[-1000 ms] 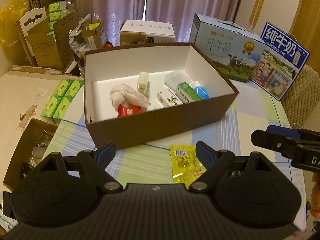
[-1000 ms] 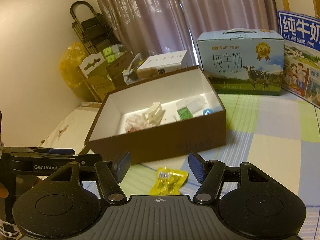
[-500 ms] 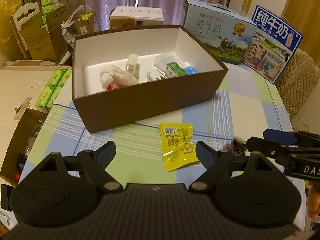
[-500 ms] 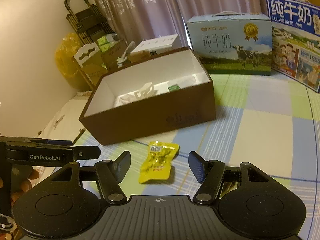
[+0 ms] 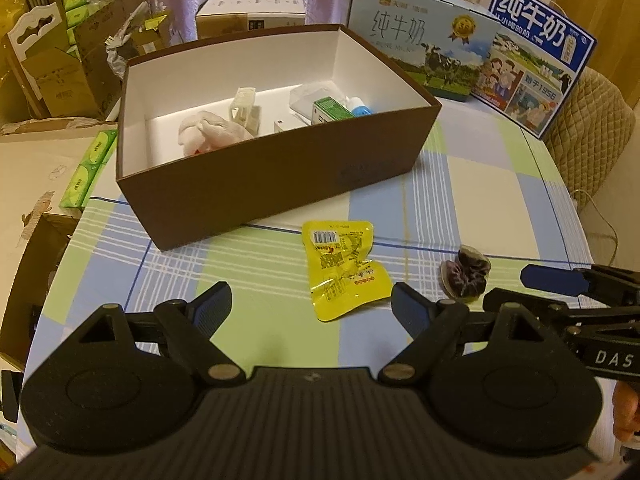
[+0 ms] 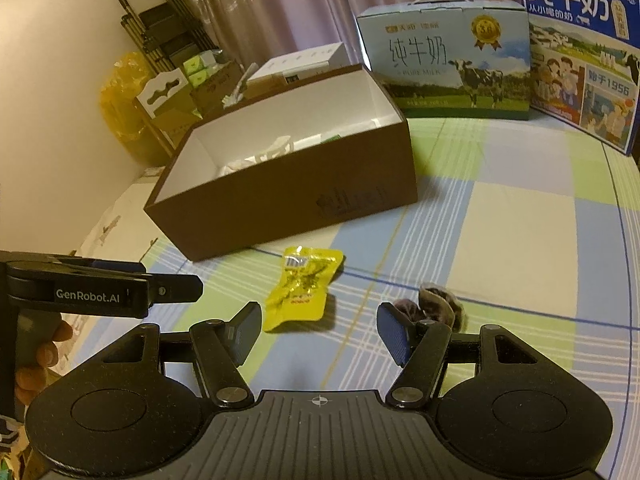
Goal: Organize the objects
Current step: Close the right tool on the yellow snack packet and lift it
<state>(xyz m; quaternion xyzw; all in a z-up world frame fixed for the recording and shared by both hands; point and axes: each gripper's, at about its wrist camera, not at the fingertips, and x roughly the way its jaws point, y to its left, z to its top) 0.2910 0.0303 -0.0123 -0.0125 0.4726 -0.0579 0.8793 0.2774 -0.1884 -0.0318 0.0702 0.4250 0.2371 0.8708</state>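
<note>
Risk first: 2 loose items lie close together on the checked tablecloth (image 5: 472,184), and both grippers hang over the same patch. Likely fault, in my judgement, is the tools fouling each other if both reach in at once. Second risk: yellow snack packet (image 5: 346,268) looks flat and glossy, so pads closing from above may skid over the film or only catch a corner. Third: brown box (image 5: 280,176) stands just beyond the packet, and a low carry could clip its near wall.

Left gripper (image 5: 310,302): fingers spread wide, nothing between them. Packet lies just ahead of the gap, slightly toward the right finger (image 5: 412,312), not touching either pad. Dark wrapped sweet (image 5: 466,276) sits just beyond that right finger, beside the packet but apart from it.

Right gripper (image 6: 318,330): fingers spread, empty. Packet (image 6: 302,288) lies just ahead of its left finger (image 6: 244,330); dark sweet (image 6: 434,304) lies close against the far side of its right finger, partly hidden, contact unclear.

Box already holds a pale cloth (image 5: 212,132), a green carton (image 5: 330,109) and small bottles. Both table items not yet boxed.
</note>
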